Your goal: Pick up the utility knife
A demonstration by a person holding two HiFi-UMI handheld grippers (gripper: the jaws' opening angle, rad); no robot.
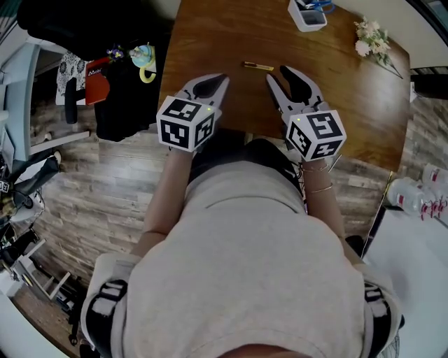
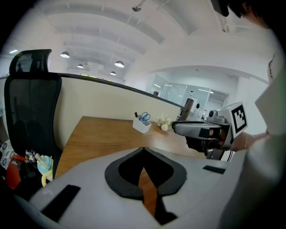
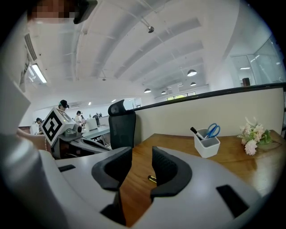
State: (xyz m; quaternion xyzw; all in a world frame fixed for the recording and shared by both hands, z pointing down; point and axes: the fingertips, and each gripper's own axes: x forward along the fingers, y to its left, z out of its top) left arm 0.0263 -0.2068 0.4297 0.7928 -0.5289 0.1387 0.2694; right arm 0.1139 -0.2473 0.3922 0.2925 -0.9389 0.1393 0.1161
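While the utility knife (image 1: 258, 66) lies flat on the brown tabletop (image 1: 231, 28), untouched by either tool, the pick-up has not yet begun in any real sense. The right gripper (image 1: 278, 78) hovers just short of it with its jaws apart, and its own view shows the bare wood between them, with one end of the knife showing in the gap beyond the tips, so the line of approach looks about right. The left gripper (image 1: 218, 82) hangs near the tabletop's front edge, a little to the left of the knife, with its jaws brought together at the tips and nothing held between them. A white pen holder (image 1: 308, 15) and a sprig of flowers (image 1: 371, 38) stand well apart at the far side and should not get in the way. The knife is small in every view, so I cannot say whether its blade is out. What is left, as I judge it, is the whole grasp: bring the right jaws down around the slim body, close them on it, and lift it clear of the wood.
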